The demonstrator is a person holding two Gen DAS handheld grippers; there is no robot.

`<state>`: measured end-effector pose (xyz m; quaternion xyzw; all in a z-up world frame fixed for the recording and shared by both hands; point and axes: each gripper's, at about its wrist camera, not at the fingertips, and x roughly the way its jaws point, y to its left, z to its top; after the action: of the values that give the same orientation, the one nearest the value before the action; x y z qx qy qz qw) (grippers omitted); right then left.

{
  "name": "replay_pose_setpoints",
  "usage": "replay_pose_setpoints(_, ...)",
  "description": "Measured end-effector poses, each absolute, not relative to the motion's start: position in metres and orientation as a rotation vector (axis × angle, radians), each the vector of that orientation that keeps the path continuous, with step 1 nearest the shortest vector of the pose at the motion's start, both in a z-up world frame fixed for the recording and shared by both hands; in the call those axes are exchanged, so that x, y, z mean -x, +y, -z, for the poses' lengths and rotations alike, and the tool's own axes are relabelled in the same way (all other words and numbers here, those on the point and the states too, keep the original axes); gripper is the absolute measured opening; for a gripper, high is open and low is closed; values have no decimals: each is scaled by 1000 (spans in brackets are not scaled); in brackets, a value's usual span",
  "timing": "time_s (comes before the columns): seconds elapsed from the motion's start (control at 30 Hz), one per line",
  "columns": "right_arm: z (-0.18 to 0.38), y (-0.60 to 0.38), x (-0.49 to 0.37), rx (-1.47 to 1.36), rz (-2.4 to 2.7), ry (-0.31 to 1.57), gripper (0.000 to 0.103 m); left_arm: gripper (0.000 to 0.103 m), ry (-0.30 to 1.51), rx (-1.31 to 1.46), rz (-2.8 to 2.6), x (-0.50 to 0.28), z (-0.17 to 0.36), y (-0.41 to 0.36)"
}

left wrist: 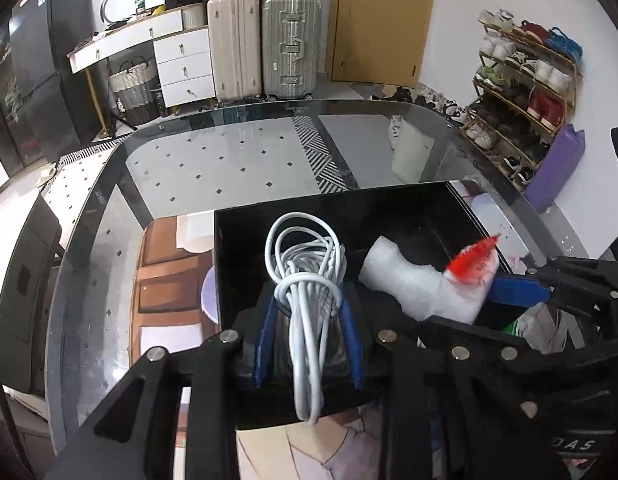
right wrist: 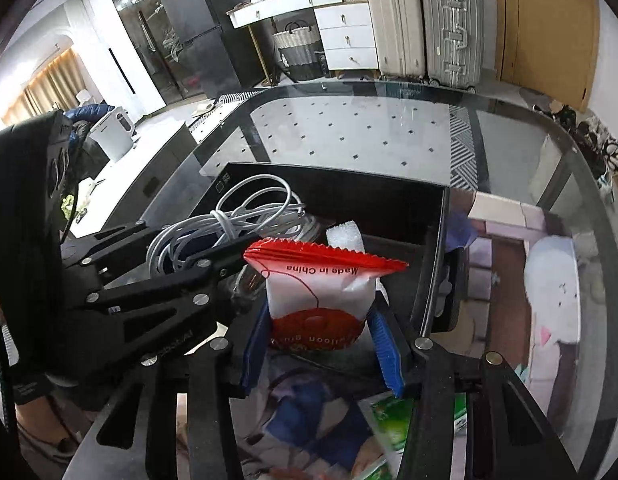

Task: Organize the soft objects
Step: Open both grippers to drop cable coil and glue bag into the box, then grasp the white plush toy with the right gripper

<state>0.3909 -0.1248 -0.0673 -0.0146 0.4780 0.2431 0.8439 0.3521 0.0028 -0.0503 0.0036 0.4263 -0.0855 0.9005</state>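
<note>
My left tongs point(left wrist: 307, 320) are clenched on a bundle of white cable point(left wrist: 307, 280), the blue pads pressing its knotted middle from both sides. The loops stand up above the pads and one long loop hangs down toward me. The bundle sits over the left part of a black box point(left wrist: 245, 248), which lies on the near half of a glass table point(left wrist: 229, 160).

My right tongs point(right wrist: 323, 330) are grasping a white packet point(right wrist: 321, 292) with a red serrated top edge and red print. It hangs over the near right part of the same box, just right of the cable. A piece of white foam point(right wrist: 343, 236) shows just behind the packet, inside the box.

Far across the room stand a cream suitcase point(left wrist: 235, 46) and a silver suitcase point(left wrist: 291, 46), side by side, with a shoe rack point(left wrist: 521, 88) off to the right.
</note>
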Motion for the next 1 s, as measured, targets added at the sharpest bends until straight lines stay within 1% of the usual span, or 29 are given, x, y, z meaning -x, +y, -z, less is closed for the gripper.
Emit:
replay_pose_setpoints(0.1,66,-123,-391,31,-518,1009,48,30,884,-17,179,-348,50,3)
replay_pose_setpoints(0.3,62,-122,-388,21,-516,1001,52,31,885,-17,189,-349,48,5)
replay_pose_setpoints(0.4,55,-127,-383,55,-497,961,54,38,887,9,152,-346,42,6)
replay_pose_setpoints(0.43,51,-129,-382,52,-495,951,56,41,882,12,152,-345,41,5)
replay_pose_setpoints(0.47,46,-137,-378,1,-512,943,64,53,868,6,135,-342,37,6)
replay_pose_setpoints(0.5,46,-137,-378,1,-512,943,69,58,856,11,147,-340,35,7)
replay_pose_setpoints(0.53,43,-140,-377,-20,-516,941,77,61,850,11,152,-337,34,7)
replay_pose_setpoints(0.57,36,-148,-374,-50,-507,921,80,64,843,10,163,-335,31,8)
replay_pose_setpoints(0.6,36,-148,-374,-50,-507,921,81,69,836,10,165,-333,29,8)
replay_pose_setpoints(0.63,33,-149,-372,-53,-513,914,81,72,826,7,166,-329,26,8)
replay_pose_setpoints(0.67,29,-150,-370,-54,-519,906,81,77,812,-1,161,-325,22,8)
replay_pose_setpoints(0.7,24,-152,-365,-53,-521,895,81,80,791,-19,158,-318,17,5)
replay_pose_setpoints(0.83,14,-163,-345,-44,-521,878,81,82,755,-63,196,-298,6,-4)
replay_pose_setpoints(0.87,13,-167,-338,-38,-520,877,81,85,758,-77,215,-291,6,-8)
replay_pose_setpoints(0.9,13,-170,-333,-33,-520,879,81,87,762,-86,224,-287,6,-11)
replay_pose_setpoints(1.0,18,-177,-312,-10,-532,895,81,87,788,-105,267,-266,11,-24)
